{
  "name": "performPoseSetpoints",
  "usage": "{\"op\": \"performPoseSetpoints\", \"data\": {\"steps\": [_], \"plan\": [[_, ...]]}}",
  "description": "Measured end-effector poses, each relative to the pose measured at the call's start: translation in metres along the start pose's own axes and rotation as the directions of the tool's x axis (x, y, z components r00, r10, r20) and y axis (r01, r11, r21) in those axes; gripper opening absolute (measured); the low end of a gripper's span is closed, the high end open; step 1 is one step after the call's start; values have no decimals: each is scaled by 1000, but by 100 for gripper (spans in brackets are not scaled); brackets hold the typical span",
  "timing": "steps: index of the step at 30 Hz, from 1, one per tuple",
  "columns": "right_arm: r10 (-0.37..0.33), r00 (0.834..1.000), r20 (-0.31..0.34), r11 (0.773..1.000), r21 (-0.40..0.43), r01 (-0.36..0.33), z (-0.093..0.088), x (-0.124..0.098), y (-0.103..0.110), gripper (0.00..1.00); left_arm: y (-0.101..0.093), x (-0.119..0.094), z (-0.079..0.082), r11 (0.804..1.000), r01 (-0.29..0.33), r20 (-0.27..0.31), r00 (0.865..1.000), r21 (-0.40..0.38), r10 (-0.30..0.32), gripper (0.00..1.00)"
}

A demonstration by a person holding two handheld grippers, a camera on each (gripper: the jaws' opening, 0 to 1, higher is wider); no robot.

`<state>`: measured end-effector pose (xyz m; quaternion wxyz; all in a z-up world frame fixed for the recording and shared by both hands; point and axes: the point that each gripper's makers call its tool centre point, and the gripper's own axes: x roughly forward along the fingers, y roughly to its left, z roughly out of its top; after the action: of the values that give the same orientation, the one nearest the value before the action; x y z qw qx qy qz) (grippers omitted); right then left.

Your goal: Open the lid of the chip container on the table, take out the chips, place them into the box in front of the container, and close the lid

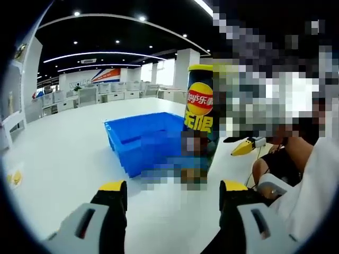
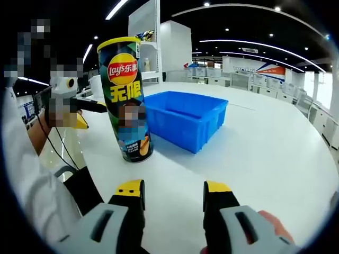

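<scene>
- The Lay's chip can (image 2: 126, 100) stands upright on the white table (image 2: 265, 159), with its lid still on top, so I judge the step in hand is the approach to open it.
- The blue box (image 2: 186, 121) lies just beside the can, on its far right side in the right gripper view; it seems to hold nothing, though a part of its floor is hidden.
- The left gripper (image 1: 174, 197) is released, jaws apart with nothing between them, and the can (image 1: 200, 114) stands ahead of it.
- The right gripper (image 2: 174, 194) is also released and holds nothing; the can is ahead and a little left of it.
- To do it well, one gripper should grasp the body of the can firmly while the other takes the lid at its rim; a tall narrow can may tip easily.
- The table is wide, smooth and glossy, so the can could slide.
- The room is a large office hall with white pillars, desks far behind and a dark ceiling with lines of light.
</scene>
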<state>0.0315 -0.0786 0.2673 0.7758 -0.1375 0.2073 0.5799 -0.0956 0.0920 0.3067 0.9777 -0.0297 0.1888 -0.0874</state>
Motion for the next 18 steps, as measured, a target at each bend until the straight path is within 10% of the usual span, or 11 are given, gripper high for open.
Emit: {"op": "performPoseSetpoints", "data": {"steps": [18], "plan": [[32,999,22,999,-24,-32,6,-2,5,45,-2,-2,3,1000,6,4,1000,21,-6,73]]}}
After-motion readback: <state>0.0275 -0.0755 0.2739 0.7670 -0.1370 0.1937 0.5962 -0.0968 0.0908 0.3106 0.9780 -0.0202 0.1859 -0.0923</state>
